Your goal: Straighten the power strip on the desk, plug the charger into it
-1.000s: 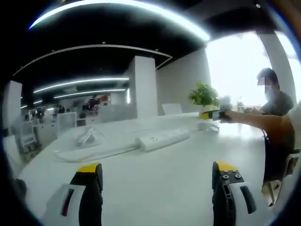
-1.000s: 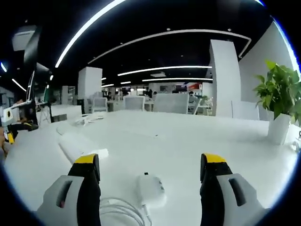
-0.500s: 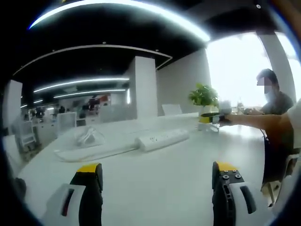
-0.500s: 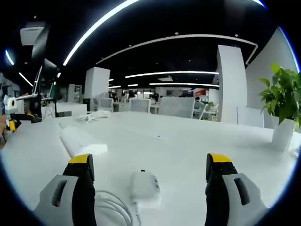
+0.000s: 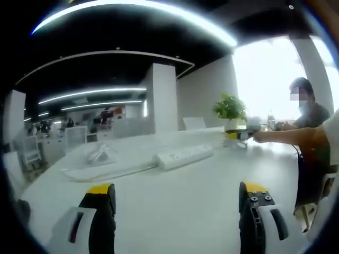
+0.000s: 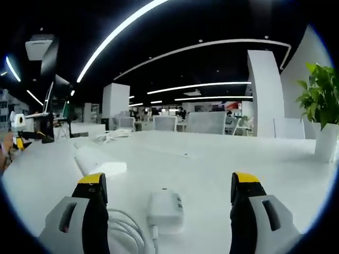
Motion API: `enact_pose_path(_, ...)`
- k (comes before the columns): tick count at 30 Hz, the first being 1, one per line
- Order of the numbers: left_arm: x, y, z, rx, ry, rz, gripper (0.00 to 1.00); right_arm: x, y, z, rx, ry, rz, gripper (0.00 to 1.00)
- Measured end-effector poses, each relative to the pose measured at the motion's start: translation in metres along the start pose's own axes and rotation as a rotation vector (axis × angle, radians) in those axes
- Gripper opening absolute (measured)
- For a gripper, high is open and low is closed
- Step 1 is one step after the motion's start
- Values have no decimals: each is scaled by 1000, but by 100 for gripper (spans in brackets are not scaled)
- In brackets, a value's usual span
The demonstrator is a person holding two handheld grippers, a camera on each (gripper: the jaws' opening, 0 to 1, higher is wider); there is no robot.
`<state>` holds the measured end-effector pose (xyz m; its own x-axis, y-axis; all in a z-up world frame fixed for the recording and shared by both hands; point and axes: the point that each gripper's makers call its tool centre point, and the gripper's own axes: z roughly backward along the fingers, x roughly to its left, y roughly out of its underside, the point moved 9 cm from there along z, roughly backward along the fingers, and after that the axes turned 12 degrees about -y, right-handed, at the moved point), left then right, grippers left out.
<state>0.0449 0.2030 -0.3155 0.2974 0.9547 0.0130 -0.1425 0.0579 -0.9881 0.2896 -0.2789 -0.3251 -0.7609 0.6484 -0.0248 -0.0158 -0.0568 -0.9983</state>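
Right gripper [image 6: 167, 182]: jaws spread wide, straddling the white charger [image 6: 165, 211] on the desk [image 6: 212, 164], coiled cable [image 6: 130, 230] alongside, seemingly lined up for pickup. Left gripper [image 5: 177, 193]: open, empty, low over desk, facing power strip [image 5: 184, 156], which lies askew, well apart.

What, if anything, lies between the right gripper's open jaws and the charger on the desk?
Nothing visible does. The charger lies on the bare desk just ahead of the right gripper, with its coiled cable off to one side.
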Motion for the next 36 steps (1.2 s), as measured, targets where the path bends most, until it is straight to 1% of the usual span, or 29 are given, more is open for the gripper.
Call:
enact_pose_path(3,0,-1,0,-1,0,-2,99,0,-1,0,-9,5,-21,92)
enact_pose_path(5,0,-1,-1,-1,2,-2,99,-1,-1,0,-2,12,-7,91)
enact_pose_path(8,-1,-1,-1,-2,4,-2,99,-2,1,0,5,10,-13,84)
enact_pose_path(9,-1,-1,-1,-2,5,-2,99,-1,2,0,12,8,-10,81)
enact_pose_path(14,0,-2,-2,-3,5,-1,99,1,7,-2,44,7,4,77)
enact_pose_path(16,1,-2,-1,-6,6,1,99,3,11,-2,88,4,30,71)
enact_pose_path(17,1,-2,-1,-6,5,2,99,4,13,-2,105,14,37,69)
enact_pose_path(18,1,-1,-1,-6,4,3,99,4,12,-2,96,9,28,67)
enact_pose_path(20,2,-1,-1,-7,4,5,99,3,12,-2,89,11,12,67)
enact_pose_path(25,2,1,0,-6,4,8,99,5,8,2,101,18,3,66)
enact_pose_path(26,2,1,0,-6,4,8,99,6,7,3,108,18,13,66)
enact_pose_path(28,2,1,0,-6,3,9,99,7,3,8,108,19,28,64)
enact_pose_path(30,2,2,-1,-5,2,12,99,7,0,12,119,12,12,61)
enact_pose_path(32,2,3,-1,-4,4,14,99,6,1,16,143,11,16,58)
enact_pose_path(36,-1,3,-3,-9,14,15,99,4,3,19,140,-4,1,58)
